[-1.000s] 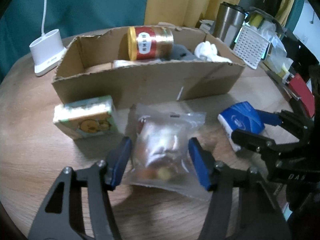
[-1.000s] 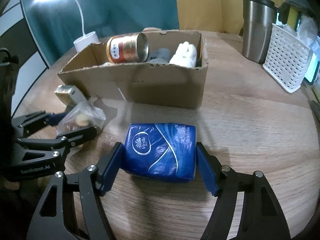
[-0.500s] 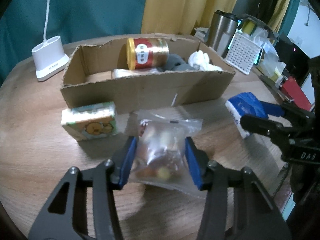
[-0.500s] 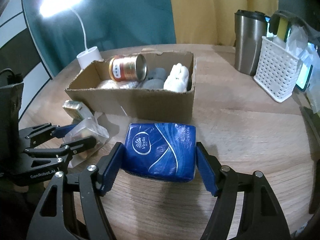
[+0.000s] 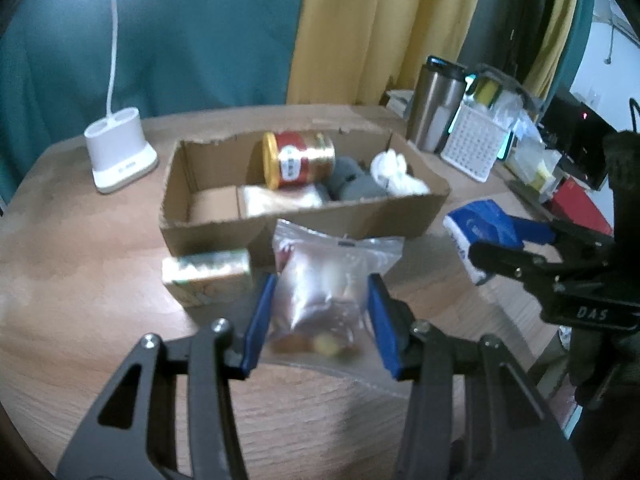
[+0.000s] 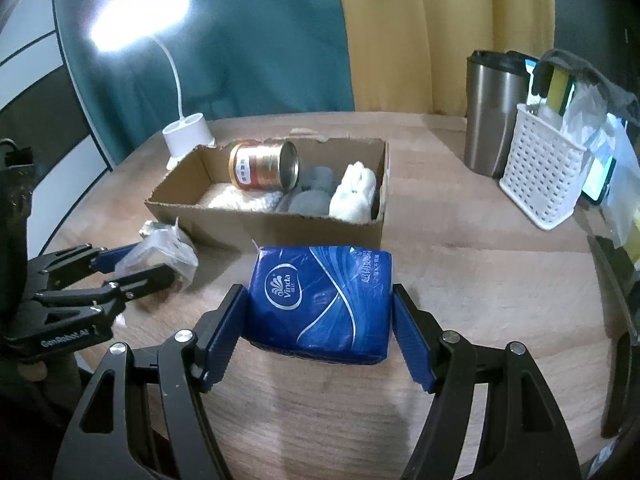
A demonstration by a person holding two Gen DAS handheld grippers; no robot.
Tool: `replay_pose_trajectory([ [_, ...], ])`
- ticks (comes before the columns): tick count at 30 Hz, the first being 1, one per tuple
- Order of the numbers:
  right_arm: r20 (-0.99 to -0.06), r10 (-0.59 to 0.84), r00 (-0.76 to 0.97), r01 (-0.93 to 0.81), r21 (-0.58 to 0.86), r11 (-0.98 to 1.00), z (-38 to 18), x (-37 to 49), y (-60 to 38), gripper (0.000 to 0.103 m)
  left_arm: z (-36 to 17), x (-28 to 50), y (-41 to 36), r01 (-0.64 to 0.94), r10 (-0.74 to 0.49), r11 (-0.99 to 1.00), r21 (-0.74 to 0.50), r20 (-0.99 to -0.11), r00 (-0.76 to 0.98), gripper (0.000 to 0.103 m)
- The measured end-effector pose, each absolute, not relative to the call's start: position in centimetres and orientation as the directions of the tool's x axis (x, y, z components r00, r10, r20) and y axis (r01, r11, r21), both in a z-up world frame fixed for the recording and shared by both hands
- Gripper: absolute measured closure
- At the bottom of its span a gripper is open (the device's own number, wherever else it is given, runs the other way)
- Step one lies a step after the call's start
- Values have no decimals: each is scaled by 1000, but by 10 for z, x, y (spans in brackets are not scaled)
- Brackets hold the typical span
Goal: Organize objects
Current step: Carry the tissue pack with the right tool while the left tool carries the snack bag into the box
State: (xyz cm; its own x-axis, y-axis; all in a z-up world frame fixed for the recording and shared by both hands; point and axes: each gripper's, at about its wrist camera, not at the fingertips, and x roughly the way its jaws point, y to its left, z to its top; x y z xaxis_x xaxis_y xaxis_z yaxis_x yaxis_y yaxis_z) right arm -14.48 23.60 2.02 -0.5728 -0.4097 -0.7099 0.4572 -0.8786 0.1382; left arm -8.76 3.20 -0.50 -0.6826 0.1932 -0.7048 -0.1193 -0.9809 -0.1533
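Observation:
My left gripper (image 5: 320, 320) is shut on a clear snack bag (image 5: 324, 288) and holds it above the wooden table, in front of the cardboard box (image 5: 224, 228). My right gripper (image 6: 320, 328) is shut on a blue tissue pack (image 6: 320, 300), lifted in front of the box (image 6: 280, 228). The box holds a red-gold can (image 5: 298, 160), grey cloth (image 5: 352, 180) and white cloth (image 5: 394, 172). A small green carton (image 5: 208, 280) lies on the table left of the bag. In the right wrist view the left gripper (image 6: 132, 268) and bag (image 6: 164, 248) show at the left.
A white lamp base (image 5: 120, 156) stands back left. A steel tumbler (image 6: 496, 112) and a white basket (image 6: 544, 172) stand at the right. Clutter and a red item (image 5: 580, 208) lie at the far right edge.
Both grippers have risen with their loads: the bag and the tissue pack left the table. The left jaws closed further on the bag.

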Motion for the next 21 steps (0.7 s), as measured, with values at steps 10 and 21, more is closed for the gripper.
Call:
replay_pose_trajectory([
  [10,-686,-423,-592,468,135,-873,33,-152,232,29,14,-93,22,-106,177,-984,-146,-676,-715,55],
  [21,-685,-427,-591,482,124,-867,42,-165,217,29,23,-108,3,-82,167,-984,-159,-654,-738,55],
])
